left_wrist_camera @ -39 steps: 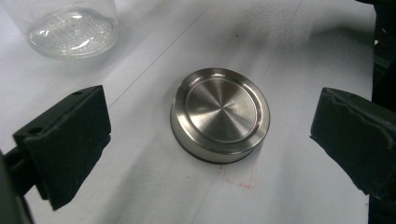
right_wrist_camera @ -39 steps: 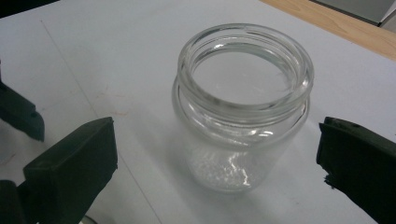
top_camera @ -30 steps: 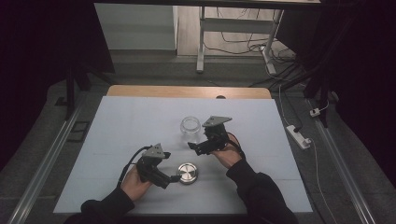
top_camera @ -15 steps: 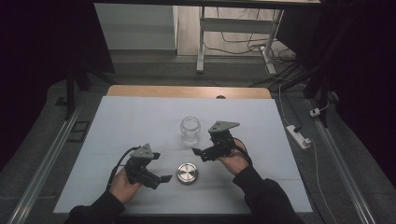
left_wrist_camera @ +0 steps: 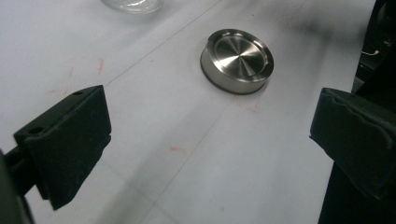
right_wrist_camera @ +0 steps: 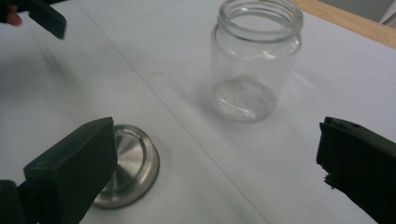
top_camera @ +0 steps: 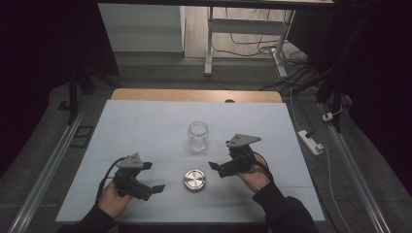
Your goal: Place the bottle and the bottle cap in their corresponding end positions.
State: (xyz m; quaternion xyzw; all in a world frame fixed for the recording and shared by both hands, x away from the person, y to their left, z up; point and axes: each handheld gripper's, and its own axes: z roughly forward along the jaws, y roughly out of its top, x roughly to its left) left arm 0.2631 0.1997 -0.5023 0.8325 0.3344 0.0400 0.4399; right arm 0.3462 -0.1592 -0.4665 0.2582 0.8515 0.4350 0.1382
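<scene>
Jar [top_camera: 198, 136] stands open and upright mid-table [top_camera: 145, 126], the steel lid [top_camera: 195, 180] lying flat nearer the person, between the left gripper [top_camera: 156, 188] and right gripper [top_camera: 214, 166], both with jaws spread wide and holding nothing.

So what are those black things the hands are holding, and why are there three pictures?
A person holds two grabbing tools. The left gripper and the right gripper each have two black jaws, wide open, holding nothing. One camera looks down from above the table. The other two ride on the grippers, so you see black jaws at the bottom of those pictures. On the table stand an empty glass jar with no top and a round silver lid lying flat between the grippers.
</scene>
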